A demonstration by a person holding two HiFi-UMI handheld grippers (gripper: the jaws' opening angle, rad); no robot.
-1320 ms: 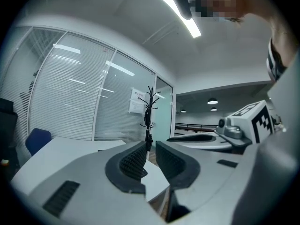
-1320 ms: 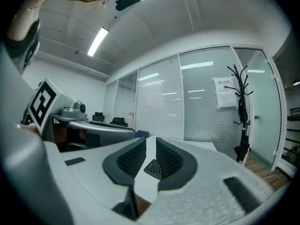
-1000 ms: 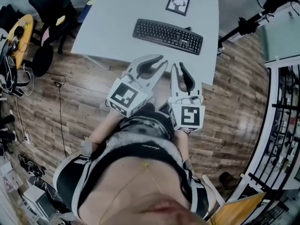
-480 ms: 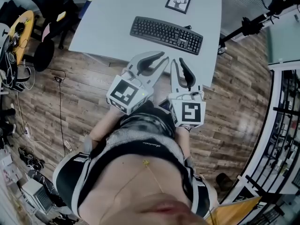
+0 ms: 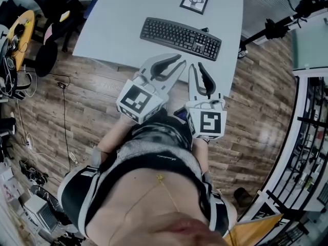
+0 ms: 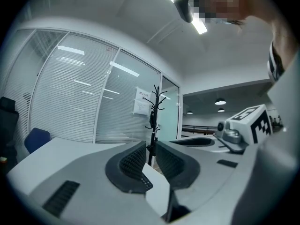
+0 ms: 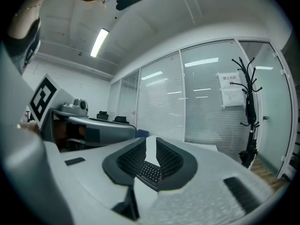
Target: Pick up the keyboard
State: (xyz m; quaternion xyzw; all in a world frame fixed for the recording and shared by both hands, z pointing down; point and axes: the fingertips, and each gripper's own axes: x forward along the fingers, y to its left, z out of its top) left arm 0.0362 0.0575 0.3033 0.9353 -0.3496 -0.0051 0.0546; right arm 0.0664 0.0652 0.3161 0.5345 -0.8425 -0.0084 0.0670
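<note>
Both empty and barely ajar, the left claw (image 5: pixel 177 65) and right claw (image 5: pixel 196 65) should spread wider before reaching the keyboard (image 5: pixel 181 37) ahead on the worktop (image 5: pixel 123 24).

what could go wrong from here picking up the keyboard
Both the left gripper and right gripper have jaws only narrowly apart; unless opened wider, they may shove the keyboard rather than grip it.
A shove could slide it into the framed picture behind it.
What looks like its cable at the back edge may tug during a lift.
</note>
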